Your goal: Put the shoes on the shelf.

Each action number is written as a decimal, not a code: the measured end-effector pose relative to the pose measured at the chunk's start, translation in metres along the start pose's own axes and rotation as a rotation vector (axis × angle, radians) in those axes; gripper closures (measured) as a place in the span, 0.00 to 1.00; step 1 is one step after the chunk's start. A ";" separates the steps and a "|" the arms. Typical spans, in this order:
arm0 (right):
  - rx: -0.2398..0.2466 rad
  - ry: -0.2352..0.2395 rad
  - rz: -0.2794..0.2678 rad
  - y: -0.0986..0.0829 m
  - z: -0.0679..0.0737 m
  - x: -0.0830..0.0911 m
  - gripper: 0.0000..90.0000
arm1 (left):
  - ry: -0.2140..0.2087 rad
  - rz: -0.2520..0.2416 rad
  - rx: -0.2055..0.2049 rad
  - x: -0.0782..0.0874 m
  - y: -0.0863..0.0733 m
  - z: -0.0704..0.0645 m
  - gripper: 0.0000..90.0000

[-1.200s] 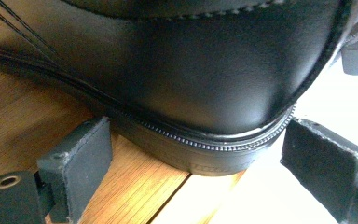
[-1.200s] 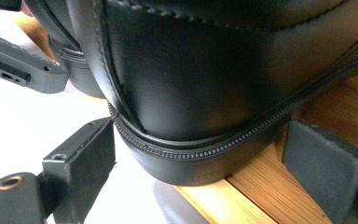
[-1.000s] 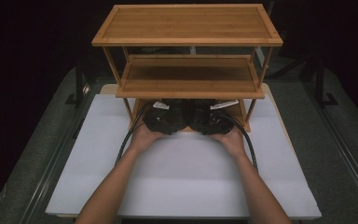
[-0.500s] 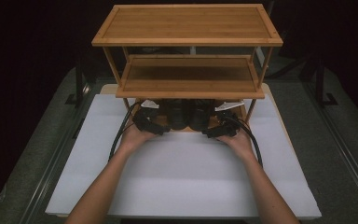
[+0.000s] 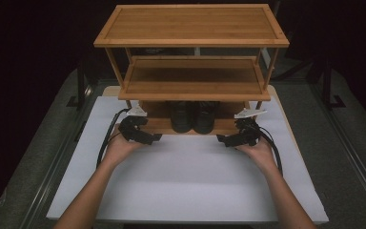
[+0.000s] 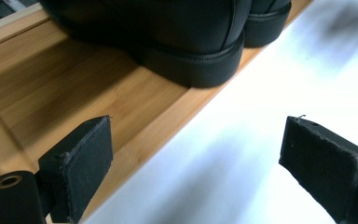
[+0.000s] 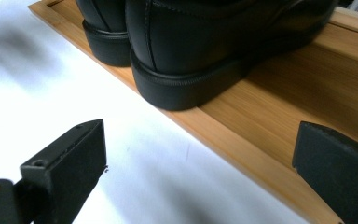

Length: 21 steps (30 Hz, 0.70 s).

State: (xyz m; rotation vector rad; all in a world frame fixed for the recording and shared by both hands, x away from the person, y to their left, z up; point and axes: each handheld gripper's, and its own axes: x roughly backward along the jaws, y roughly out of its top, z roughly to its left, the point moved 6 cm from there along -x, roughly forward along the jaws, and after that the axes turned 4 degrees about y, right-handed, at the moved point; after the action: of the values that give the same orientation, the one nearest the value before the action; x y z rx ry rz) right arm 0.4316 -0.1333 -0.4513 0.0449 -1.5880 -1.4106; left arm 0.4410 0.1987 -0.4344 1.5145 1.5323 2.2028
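Shoes stand side by side on the rack's bottom shelf, near the bench's far edge. Both the left gripper and right gripper are spread wide, holding nothing, flanking them. Placing looks done, probably; only withdrawal remains.

White sheet covers the middle of the grey table, reaching its near edge. Metal rails run along the left edge and right edge. Black stands sit near the far-left and far-right corners.
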 end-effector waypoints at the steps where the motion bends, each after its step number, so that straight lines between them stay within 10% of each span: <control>1: 0.001 -0.007 0.000 -0.001 -0.001 0.003 0.03 | 0.007 0.005 -0.011 0.004 -0.003 0.001 0.10; 21: -0.005 -0.052 -0.011 -0.052 -0.001 0.065 0.03 | 0.081 0.034 -0.051 0.067 -0.057 -0.010 0.10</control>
State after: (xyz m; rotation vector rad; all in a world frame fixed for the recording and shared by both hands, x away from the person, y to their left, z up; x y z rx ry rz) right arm 0.3703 -0.1898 -0.4513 0.0145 -1.6287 -1.4343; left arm 0.3738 0.2565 -0.4319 1.4651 1.4704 2.3312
